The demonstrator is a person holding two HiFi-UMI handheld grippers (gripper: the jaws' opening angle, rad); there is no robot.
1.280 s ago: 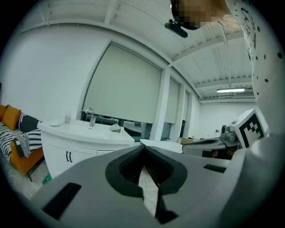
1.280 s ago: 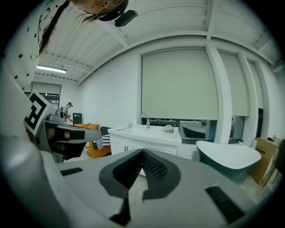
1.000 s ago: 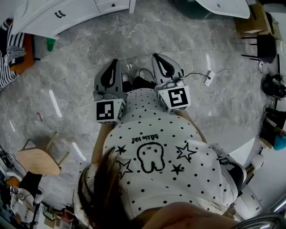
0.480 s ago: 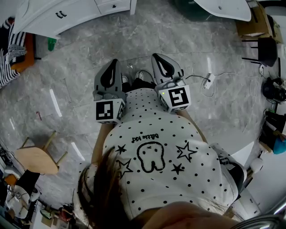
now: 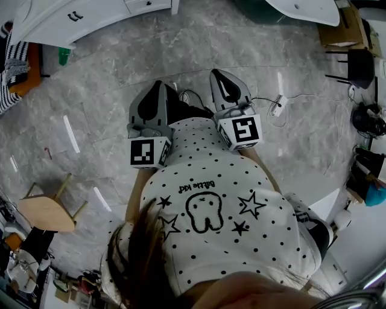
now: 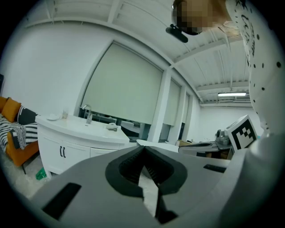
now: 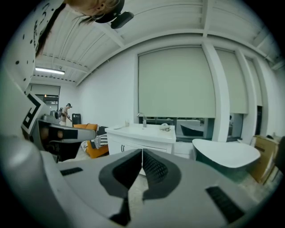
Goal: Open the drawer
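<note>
A white vanity cabinet (image 5: 72, 18) with dark handles and drawer fronts stands at the top left of the head view, well apart from both grippers. My left gripper (image 5: 158, 83) and right gripper (image 5: 217, 72) are held side by side in front of the person's dotted shirt, over the marble floor. Both are shut with nothing between the jaws. In the left gripper view the left gripper (image 6: 144, 149) points level at the cabinet (image 6: 75, 144), which lies far off to the left. In the right gripper view the cabinet (image 7: 133, 138) stands straight beyond the right gripper (image 7: 142, 153).
An orange sofa with striped cushions (image 5: 18, 60) sits left of the cabinet. A wooden stool (image 5: 45, 211) stands at the lower left. A cable and power strip (image 5: 276, 105) lie on the floor at right. A white rounded tabletop (image 5: 301, 9) is at top right, with chairs and clutter along the right edge.
Both grippers have shifted slightly right and forward over the floor, still shut. The cabinet has slid a little toward the top edge of the head view.
</note>
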